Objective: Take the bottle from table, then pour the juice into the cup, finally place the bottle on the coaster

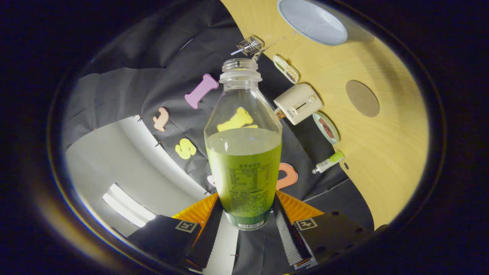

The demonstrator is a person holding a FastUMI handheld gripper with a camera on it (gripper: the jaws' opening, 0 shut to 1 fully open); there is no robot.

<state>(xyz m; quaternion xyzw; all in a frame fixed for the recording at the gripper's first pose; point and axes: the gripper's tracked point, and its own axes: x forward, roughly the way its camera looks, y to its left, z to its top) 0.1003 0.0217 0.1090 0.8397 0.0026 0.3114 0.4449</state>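
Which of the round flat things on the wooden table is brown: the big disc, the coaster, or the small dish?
The coaster, lying flat on the bare wood between the pale blue disc and the teal-rimmed dish, beyond the bottle clamped in the claw.

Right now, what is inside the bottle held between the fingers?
The bottle, uncapped, holds green juice to about half its height, empty above. The gripper is shut on it; the label hides the bottom.
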